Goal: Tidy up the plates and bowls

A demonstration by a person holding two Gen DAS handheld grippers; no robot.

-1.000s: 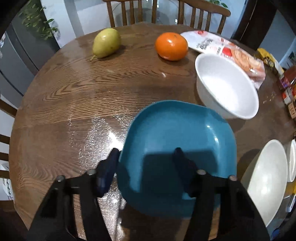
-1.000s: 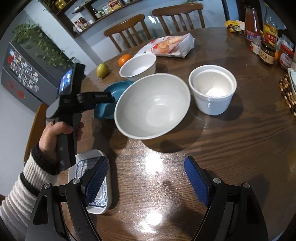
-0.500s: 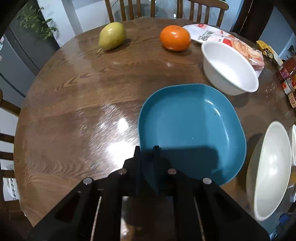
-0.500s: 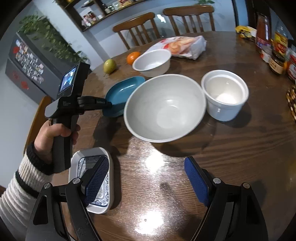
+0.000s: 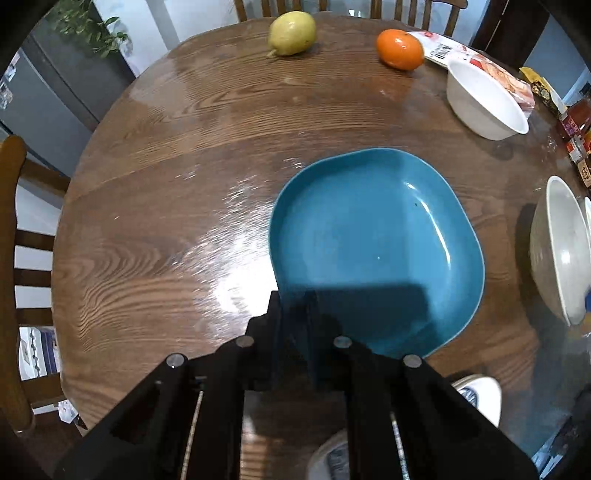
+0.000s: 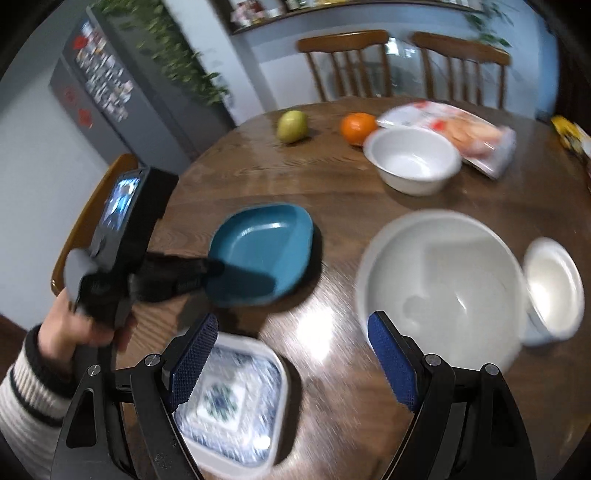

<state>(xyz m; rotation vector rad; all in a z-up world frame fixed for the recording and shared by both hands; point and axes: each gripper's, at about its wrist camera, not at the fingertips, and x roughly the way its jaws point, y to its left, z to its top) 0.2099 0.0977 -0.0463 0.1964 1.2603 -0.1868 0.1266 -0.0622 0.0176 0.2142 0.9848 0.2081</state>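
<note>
Gripping the blue plate (image 5: 376,236) rim, left gripper (image 5: 295,314); no writing legible.

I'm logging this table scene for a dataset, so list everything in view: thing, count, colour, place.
plate: 1, teal, table middle, rim clamped in left gripper
bowls: 2, white, one near the packet, a bigger one nearer
cup: 1, white, beside big bowl
dish: 1, blue-patterned white, near edge
pear: 1, yellow-green, far side
orange: 1, far side
packet: 1, behind small bowl
table: 1, brown wood
left gripper: jaws shut on plate
right gripper: jaws open, empty
hand: striped sleeve, holds left gripper
</note>
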